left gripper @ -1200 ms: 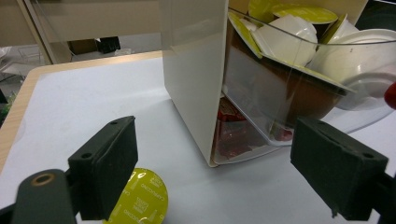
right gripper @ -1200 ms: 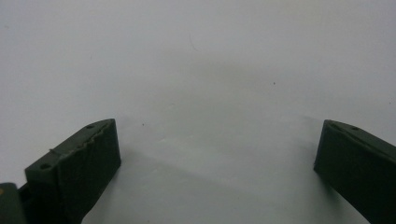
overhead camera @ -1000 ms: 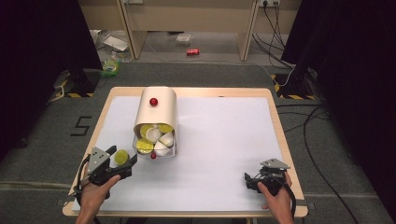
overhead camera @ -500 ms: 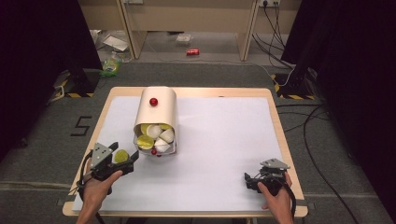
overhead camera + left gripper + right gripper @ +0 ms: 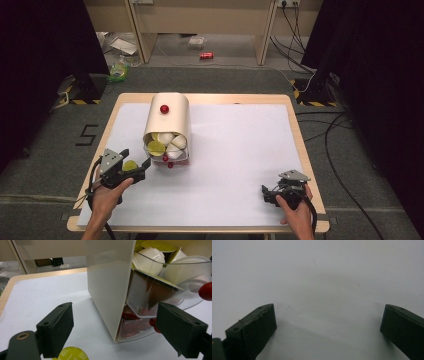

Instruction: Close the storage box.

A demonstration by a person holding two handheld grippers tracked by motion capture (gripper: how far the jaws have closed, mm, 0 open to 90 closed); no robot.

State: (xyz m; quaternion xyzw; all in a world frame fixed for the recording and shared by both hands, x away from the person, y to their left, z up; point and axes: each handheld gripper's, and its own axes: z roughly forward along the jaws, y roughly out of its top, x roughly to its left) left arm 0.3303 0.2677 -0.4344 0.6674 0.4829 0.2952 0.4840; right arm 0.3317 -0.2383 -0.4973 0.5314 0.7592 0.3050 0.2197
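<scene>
The yellow-lidded coffee pod (image 5: 71,354) lies on the surface (image 5: 240,150) just below my left claw (image 5: 131,167), beside the pod dispenser (image 5: 167,122). It looks light, thin-walled, easily dented; I'd pinch its sides gently. My left claw stands open and has drawn back from the dispenser's mouth; my right claw (image 5: 270,192) rests open, unchanged.

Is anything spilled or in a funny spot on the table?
One yellow-lidded capsule lies alone on the white table, between the open left gripper jaws, outside the capsule dispenser where the others are piled. Nothing looks spilled or broken.
</scene>
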